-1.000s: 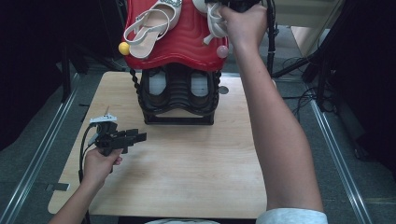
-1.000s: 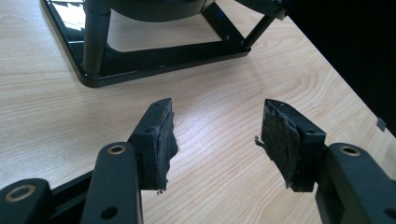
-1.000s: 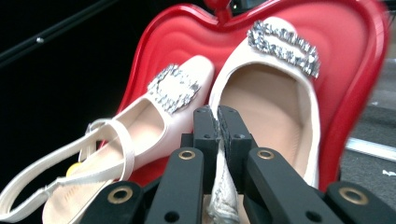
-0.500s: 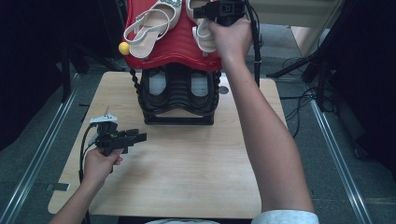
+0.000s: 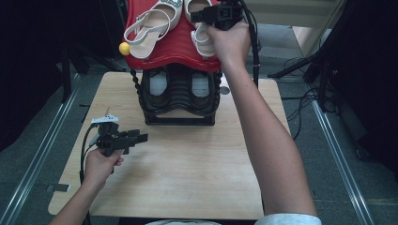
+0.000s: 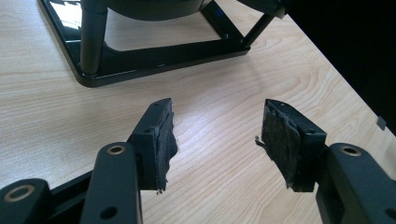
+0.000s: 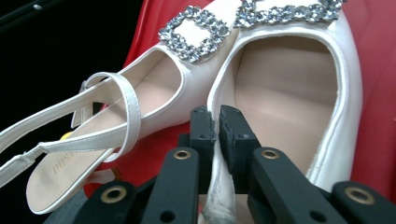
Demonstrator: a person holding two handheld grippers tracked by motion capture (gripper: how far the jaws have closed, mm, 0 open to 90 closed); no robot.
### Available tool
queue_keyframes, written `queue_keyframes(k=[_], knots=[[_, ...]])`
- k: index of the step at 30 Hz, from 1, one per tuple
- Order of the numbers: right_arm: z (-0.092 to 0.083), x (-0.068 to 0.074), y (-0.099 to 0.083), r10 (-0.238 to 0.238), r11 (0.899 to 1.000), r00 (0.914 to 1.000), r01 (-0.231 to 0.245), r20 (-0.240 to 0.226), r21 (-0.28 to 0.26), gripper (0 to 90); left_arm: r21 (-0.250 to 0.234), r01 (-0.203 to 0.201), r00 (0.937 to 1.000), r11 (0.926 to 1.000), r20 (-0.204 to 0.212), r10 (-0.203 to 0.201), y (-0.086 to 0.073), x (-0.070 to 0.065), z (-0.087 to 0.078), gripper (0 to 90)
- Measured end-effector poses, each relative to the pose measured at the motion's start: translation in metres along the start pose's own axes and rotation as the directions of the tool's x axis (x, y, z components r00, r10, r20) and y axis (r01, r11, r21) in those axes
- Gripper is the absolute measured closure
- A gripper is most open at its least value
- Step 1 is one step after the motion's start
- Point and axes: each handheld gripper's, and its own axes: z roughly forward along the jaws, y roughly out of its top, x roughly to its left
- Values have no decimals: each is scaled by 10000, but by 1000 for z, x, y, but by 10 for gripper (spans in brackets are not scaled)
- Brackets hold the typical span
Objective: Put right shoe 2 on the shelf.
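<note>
Two shoes (image 7: 261, 79): white, rhinestone buckles, toes cut off up top
Right gripper (image 7: 218, 122): easing open, probably still pinching shoe edge
Left gripper (image 6: 217, 135): spread, empty

Even overhead light in the high view: wooden table (image 5: 187, 178) bright and evenly lit, surroundings at both edges fall off to near black. Soft short shadows under the black rack (image 5: 178, 101) and beside the left gripper (image 5: 136, 138). Slightly soft overall, no motion blur. In the left gripper view, sharp wood grain, a pale glare patch on the tabletop mid-frame, gloss reflections on the rack base (image 6: 154, 58) upper left, black void upper right. In the right gripper view, white shoes (image 7: 280, 88) bright, rhinestone buckles (image 7: 194, 32) sparkle at top, near jaws slightly soft, upper left dark.
</note>
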Motion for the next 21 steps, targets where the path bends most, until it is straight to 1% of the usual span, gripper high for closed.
queue_keyframes(k=[2, 3, 5, 8, 11, 12, 16, 19, 21], knots=[[-2, -1, -1, 186, 9990, 9995, -196, -272, -396, 792, -9, 4, 10000, 10000, -9, -4, 0, 0, 1, 439], [-2, -2, 0, 225, 9987, 9993, -238, -300, -450, 774, 20, -28, 10000, 10000, -14, 28, 0, 0, 1, 439], [-2, -2, 0, 112, 9990, 9995, -125, -308, -426, 760, 80, -86, 10000, 9999, 0, 86, 0, 0, 0, 439], [-3, -3, 1, 183, 9984, 9993, -201, -329, -529, 728, 8, -10, 10000, 10000, 16, 10, 1, 0, 0, 439], [-7, -4, 2, 201, 9963, 9991, -231, -374, -823, 676, -41, -4, 10000, 10000, 2, 4, 1, 0, 0, 439], [-9, -4, 3, 244, 9955, 9988, -282, -428, -904, 662, 25, -46, 10000, 10000, 9, 46, 2, 0, 1, 439], [-17, -5, 6, 32, 9938, 9997, -57, -226, -1113, 609, 106, -129, 9999, 9999, 22, 128, 2, -1, 3, 438], [-21, -10, 7, 60, 9926, 9998, -85, -204, -1209, 575, 119, -91, 9999, 9999, 55, 91, 2, 0, 4, 438], [-24, -14, 6, 76, 9934, 9999, -91, -135, -1142, 557, 148, -90, 10000, 9998, 38, 90, 2, 0, 4, 437]])
